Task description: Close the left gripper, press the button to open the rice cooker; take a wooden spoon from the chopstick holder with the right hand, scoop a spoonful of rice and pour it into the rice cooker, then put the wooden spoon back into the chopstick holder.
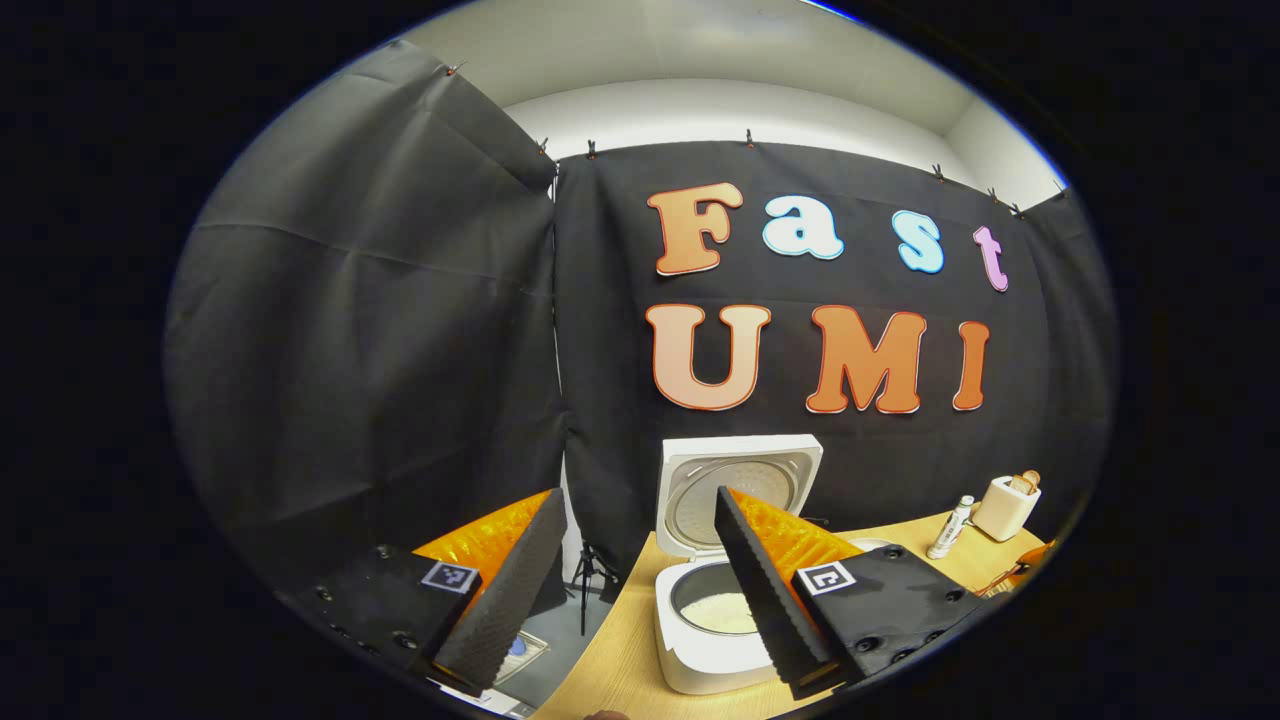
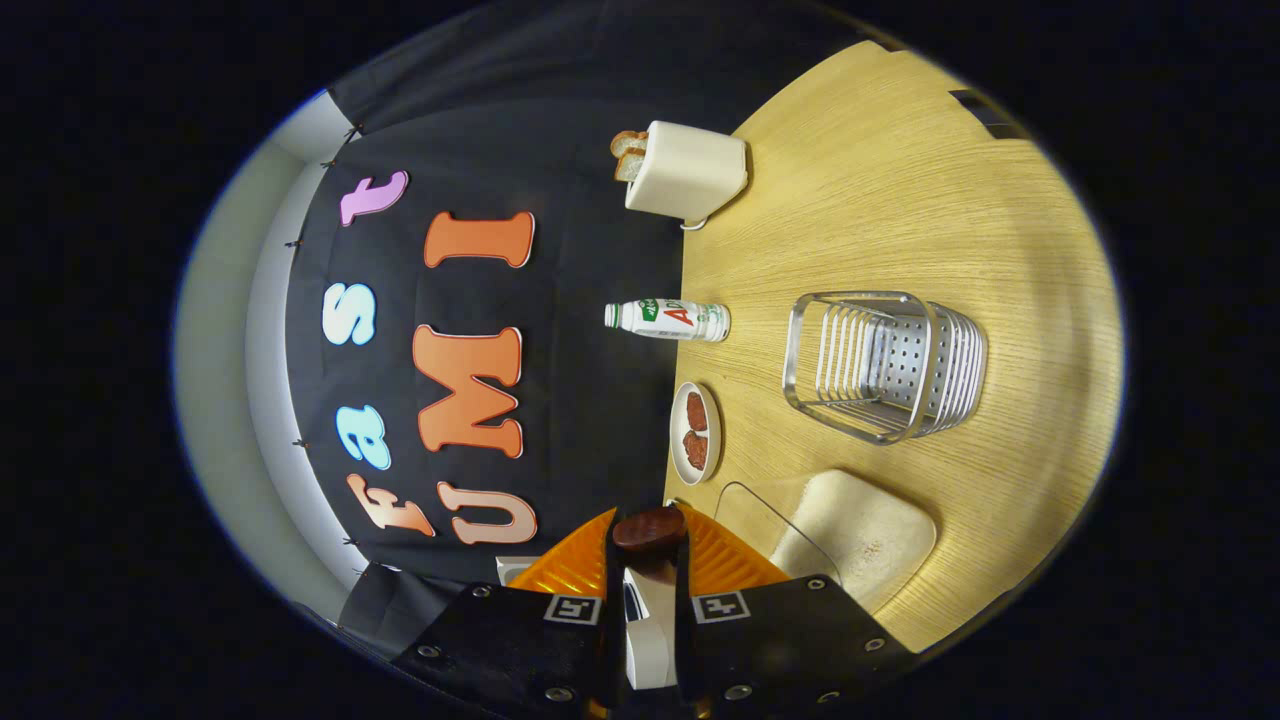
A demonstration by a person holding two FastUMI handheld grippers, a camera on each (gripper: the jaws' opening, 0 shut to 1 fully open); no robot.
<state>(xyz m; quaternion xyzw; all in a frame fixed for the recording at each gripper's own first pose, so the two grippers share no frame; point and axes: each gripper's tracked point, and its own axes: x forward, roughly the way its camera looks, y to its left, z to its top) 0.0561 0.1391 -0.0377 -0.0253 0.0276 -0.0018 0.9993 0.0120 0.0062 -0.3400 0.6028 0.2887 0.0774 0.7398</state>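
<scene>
The white rice cooker (image 1: 712, 662) stands on the wooden table (image 1: 620, 660) with its lid (image 1: 740, 478) raised and white rice (image 1: 722, 612) in the pot. My left gripper (image 1: 638, 495) is open, fingers wide apart, hovering in front of the cooker and holding nothing. In the right gripper view, my right gripper (image 2: 648, 545) is shut on the dark wooden spoon (image 2: 648, 528), whose rounded end sticks out between the fingertips. The view is rolled sideways. The metal wire chopstick holder (image 2: 885, 365) stands ahead on the table. A clear box of rice (image 2: 852, 530) is closer.
A small plate (image 2: 695, 432) with brown food, a white bottle (image 2: 668, 318) and a toaster (image 2: 685, 170) with bread line the table's far edge by the cloth wall. Bottle (image 1: 950, 527) and toaster (image 1: 1005, 507) sit right of the cooker. A tripod (image 1: 588, 580) stands off the table's left edge.
</scene>
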